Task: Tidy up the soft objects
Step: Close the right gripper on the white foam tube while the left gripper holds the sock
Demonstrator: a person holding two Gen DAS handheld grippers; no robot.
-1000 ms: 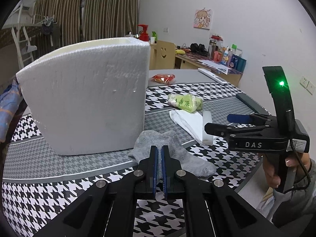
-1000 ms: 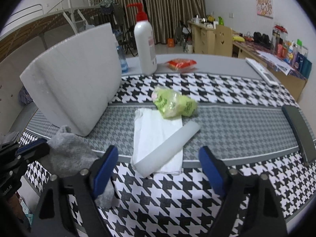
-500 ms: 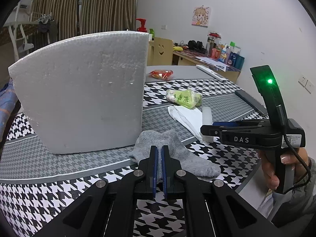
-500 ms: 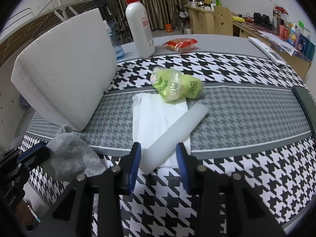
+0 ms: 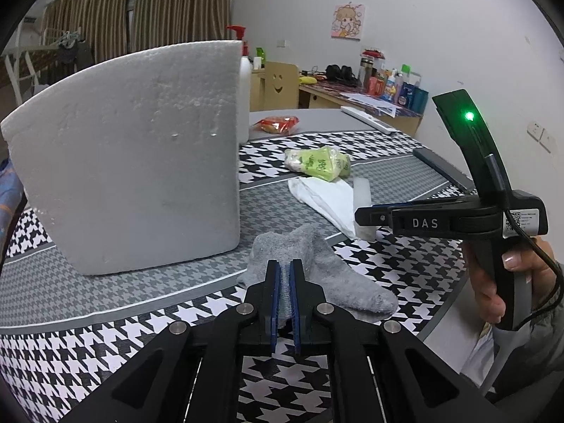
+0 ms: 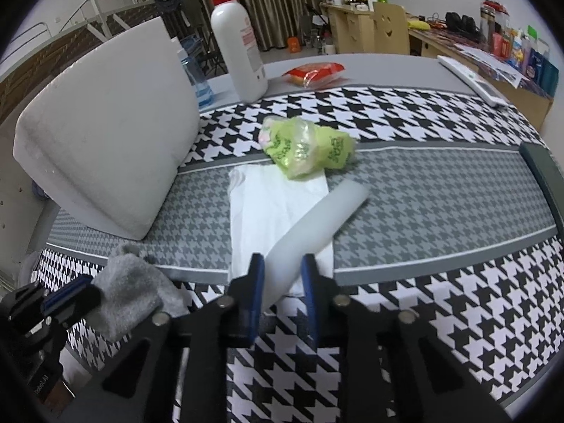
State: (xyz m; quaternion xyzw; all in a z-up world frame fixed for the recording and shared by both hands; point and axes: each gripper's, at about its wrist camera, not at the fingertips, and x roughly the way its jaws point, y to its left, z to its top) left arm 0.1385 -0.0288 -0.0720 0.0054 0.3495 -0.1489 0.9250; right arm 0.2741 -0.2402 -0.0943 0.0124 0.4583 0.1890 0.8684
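A: What's biggest on the tabletop [image 6: 440, 190]?
B: The white foam block [image 5: 134, 155]. From the left wrist view it hides most of the pump bottle [image 6: 239, 49], which shows whole only from the right.

A: And the soft things?
B: A white cloth [image 6: 268, 208] lies flat in the middle, its far corner under a green plastic bag [image 6: 306, 148]. A grey sock [image 5: 317, 264] sits by the near edge, just beside the block. Its cuff is pinched in the left gripper [image 5: 284, 289], whose fingers are pressed together on it.

A: The right gripper [image 6: 282, 282]?
B: Its jaws are closing around the near end of a white foam strip [image 6: 317, 218] that lies slanted across the cloth; both pads look to touch it.

A: Any room?
B: The tabletop to the right of the strip is bare. A dark flat bar [image 6: 543, 176] at the right edge is cut off by the frame.
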